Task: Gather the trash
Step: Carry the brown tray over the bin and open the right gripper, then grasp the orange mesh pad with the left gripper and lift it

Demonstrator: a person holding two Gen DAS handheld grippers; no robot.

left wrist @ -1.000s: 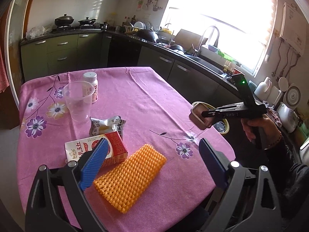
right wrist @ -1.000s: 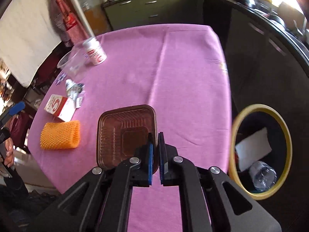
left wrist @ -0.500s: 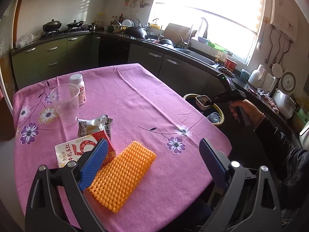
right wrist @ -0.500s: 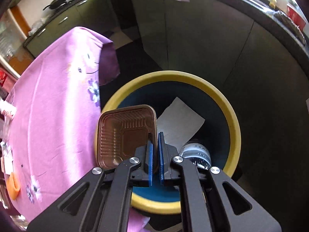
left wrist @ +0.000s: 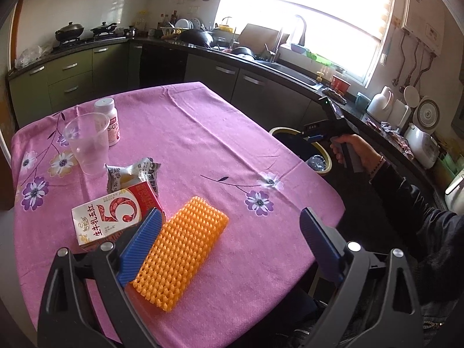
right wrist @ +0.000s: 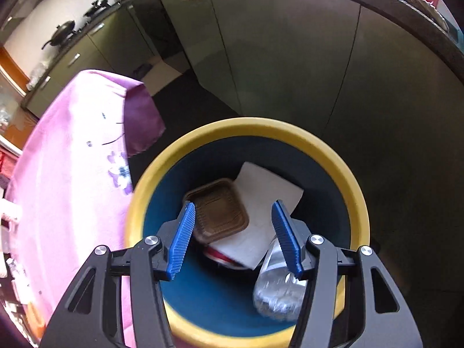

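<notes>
My right gripper (right wrist: 235, 237) is open and empty above the yellow-rimmed blue trash bin (right wrist: 333, 156). A brown plastic tray (right wrist: 219, 211) lies inside the bin on white paper (right wrist: 266, 191), beside a clear plastic bottle (right wrist: 275, 293). My left gripper (left wrist: 229, 249) is open and empty, low over the near edge of the pink table (left wrist: 203, 145). On the table lie an orange foam net (left wrist: 179, 249), a red-and-white milk carton (left wrist: 116, 211), a crumpled snack wrapper (left wrist: 130, 174), a clear plastic cup (left wrist: 87, 145) and a white pill bottle (left wrist: 107, 121). The bin (left wrist: 322, 148) and the right gripper (left wrist: 314, 137) also show in the left wrist view.
Dark green kitchen cabinets (right wrist: 261, 43) stand close behind the bin. A counter with a sink (left wrist: 290, 69) and dishes runs along the window wall. The table's corner (right wrist: 139, 110) hangs just left of the bin.
My right gripper carried the brown tray from over the table to over the bin, then opened; the tray now lies in the bin. My left gripper has pulled back slightly.
</notes>
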